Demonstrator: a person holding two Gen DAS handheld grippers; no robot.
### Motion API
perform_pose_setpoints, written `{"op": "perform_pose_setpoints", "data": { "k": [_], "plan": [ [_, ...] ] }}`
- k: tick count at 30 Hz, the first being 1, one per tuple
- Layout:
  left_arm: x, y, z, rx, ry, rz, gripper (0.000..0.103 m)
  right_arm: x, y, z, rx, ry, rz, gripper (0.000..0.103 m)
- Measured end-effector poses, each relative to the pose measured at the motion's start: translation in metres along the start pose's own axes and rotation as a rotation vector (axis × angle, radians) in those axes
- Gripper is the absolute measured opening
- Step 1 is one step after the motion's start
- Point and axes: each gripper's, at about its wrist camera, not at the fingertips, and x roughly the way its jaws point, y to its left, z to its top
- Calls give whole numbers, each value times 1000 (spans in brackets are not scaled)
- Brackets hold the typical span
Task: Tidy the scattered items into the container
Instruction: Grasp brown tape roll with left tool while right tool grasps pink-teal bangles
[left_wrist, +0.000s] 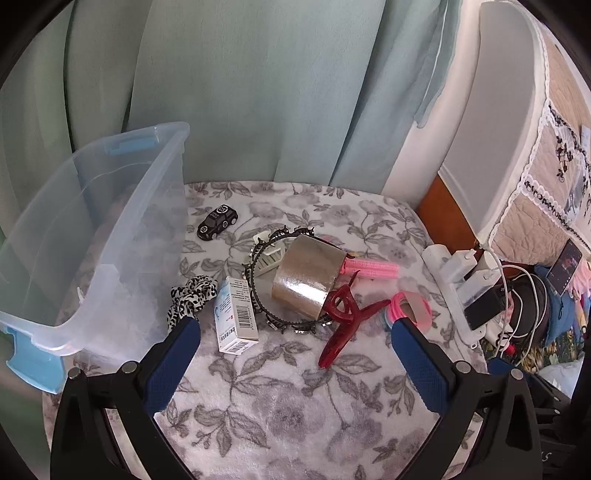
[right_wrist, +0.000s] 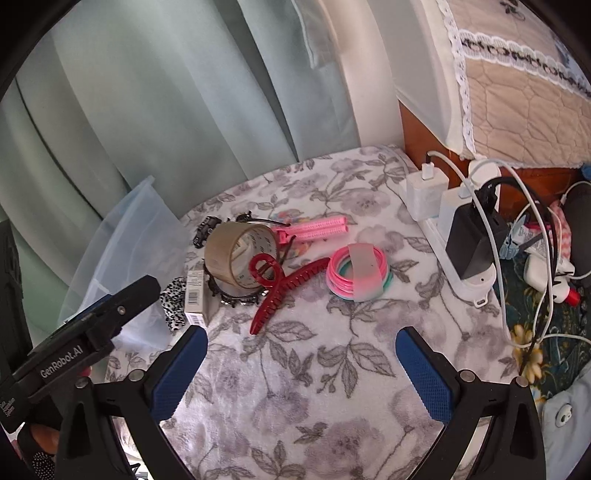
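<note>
A clear plastic bin (left_wrist: 110, 236) with blue handles stands at the left of a floral cloth. Scattered beside it lie a black toy car (left_wrist: 217, 222), a brown tape roll (left_wrist: 308, 280), a dark red claw clip (left_wrist: 347, 319), a small white box (left_wrist: 236, 315), a black-and-white scrunchie (left_wrist: 192, 299), a black headband (left_wrist: 258, 295), a pink clip (left_wrist: 369, 270) and pink bands (right_wrist: 357, 273). My left gripper (left_wrist: 295, 332) is open and empty, just short of the box and claw clip. My right gripper (right_wrist: 301, 345) is open and empty, near the claw clip (right_wrist: 284, 288).
A white power strip (right_wrist: 458, 236) with chargers and cables lies along the cloth's right edge. Green curtains hang behind. A white padded headboard (left_wrist: 491, 122) stands at the back right. The left gripper's body (right_wrist: 74, 343) shows at the right view's lower left.
</note>
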Motion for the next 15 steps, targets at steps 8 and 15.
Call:
{"op": "perform_pose_setpoints", "data": {
  "k": [8,15],
  "plan": [
    [46,1,13,20,59,4,102,38,-20,7,37,57,-55,100],
    [80,-1,25,55,88,19,96,70,-27,17,42,100,-84,98]
  ]
}}
